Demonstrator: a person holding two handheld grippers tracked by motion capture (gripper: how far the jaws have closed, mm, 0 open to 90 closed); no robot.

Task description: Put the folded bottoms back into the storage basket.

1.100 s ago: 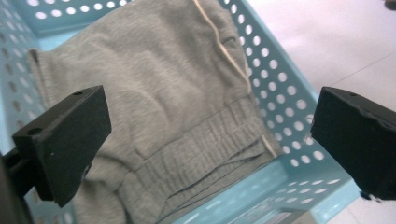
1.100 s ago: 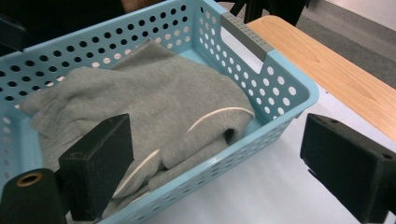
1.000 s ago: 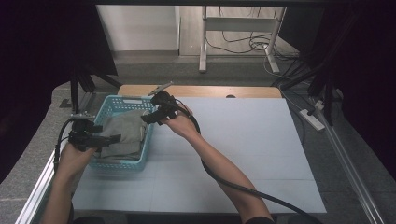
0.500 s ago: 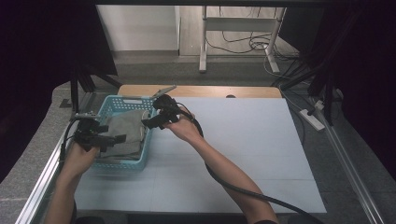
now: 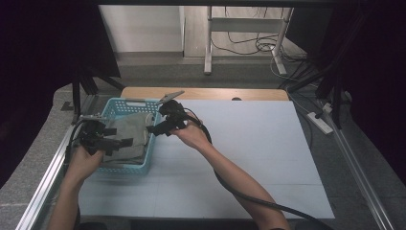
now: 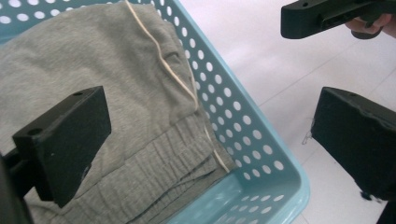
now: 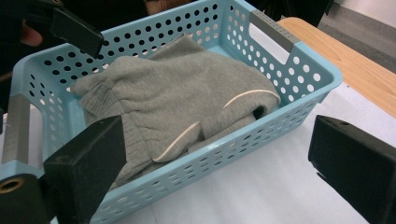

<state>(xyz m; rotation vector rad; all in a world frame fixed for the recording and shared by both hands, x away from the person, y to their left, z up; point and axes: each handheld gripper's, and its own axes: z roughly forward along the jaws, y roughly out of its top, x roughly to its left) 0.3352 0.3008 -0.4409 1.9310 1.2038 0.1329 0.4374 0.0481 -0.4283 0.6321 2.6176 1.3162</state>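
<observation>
We hold both grippers, left (image 5: 125,142) and right (image 5: 154,128), jaws spread, right's just widening, nothing between, over grey garment (image 5: 130,134) in basket (image 5: 125,102).

Right gripper (image 5: 155,128) jaws just opened wider, nothing between them, hanging over basket (image 5: 125,168) edge; left gripper (image 5: 122,142) nudged slightly further over the grey garment (image 5: 129,136)
</observation>
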